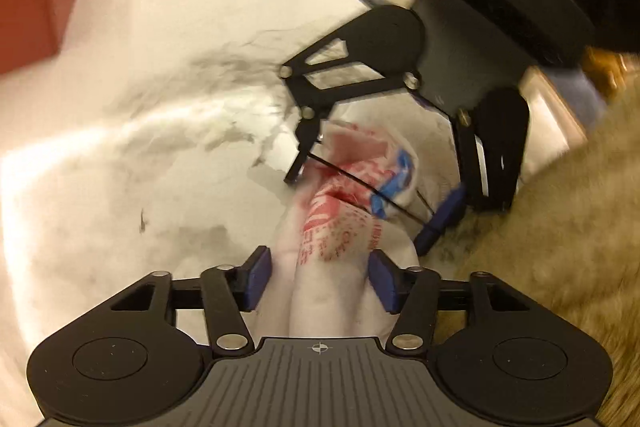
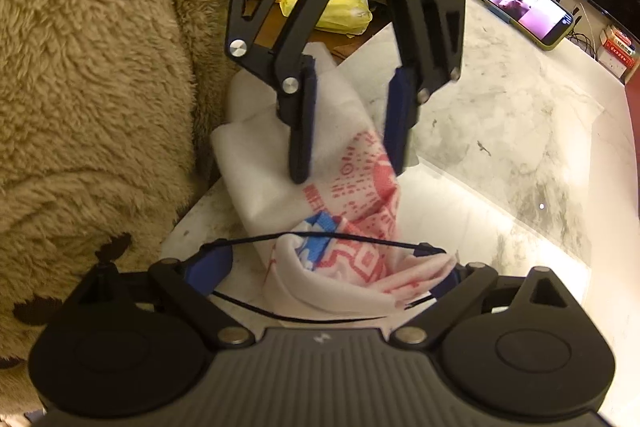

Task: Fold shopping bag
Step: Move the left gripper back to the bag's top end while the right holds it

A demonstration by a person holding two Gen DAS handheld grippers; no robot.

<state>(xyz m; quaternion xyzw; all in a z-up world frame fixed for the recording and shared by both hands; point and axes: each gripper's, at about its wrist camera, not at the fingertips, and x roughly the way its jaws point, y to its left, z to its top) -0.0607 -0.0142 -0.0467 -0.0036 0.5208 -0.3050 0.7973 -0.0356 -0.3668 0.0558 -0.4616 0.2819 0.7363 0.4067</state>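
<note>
- Two grippers work over one bag. The left gripper (image 1: 320,277) and the right gripper (image 2: 320,275) face each other across it, each showing in the other's camera.
- One shopping bag (image 2: 276,167), white with red print and a blue patch, lies bunched into a narrow strip on the marble tabletop (image 2: 500,115). The strip runs from between the left gripper's blue pads to between the right gripper's.
- Left gripper: jaws about half open. The bag's white end passes between the pads (image 1: 258,279); in the right wrist view a gap shows beside each pad, so they do not press on it.
- Right gripper: jaws wide apart, with thin black elastic cords stretched between the fingers. The printed end of the bag sits in the gap. One edge of it reaches the pad on the picture's right in the right wrist view; whether that pad presses on it I cannot tell. The other pad stands clear.
- Edges: the tabletop's near edge runs just beside the bag, on the right gripper's left, where a tan fleece garment (image 2: 88,67) butts up against it.
- Open room: bare marble spreads out on the right gripper's right.
- Past that bare stretch, one phone (image 2: 524,7) with a lit screen lies at the far edge.
- One red box (image 1: 36,11) stands well off to the left gripper's left, beyond more bare marble.
</note>
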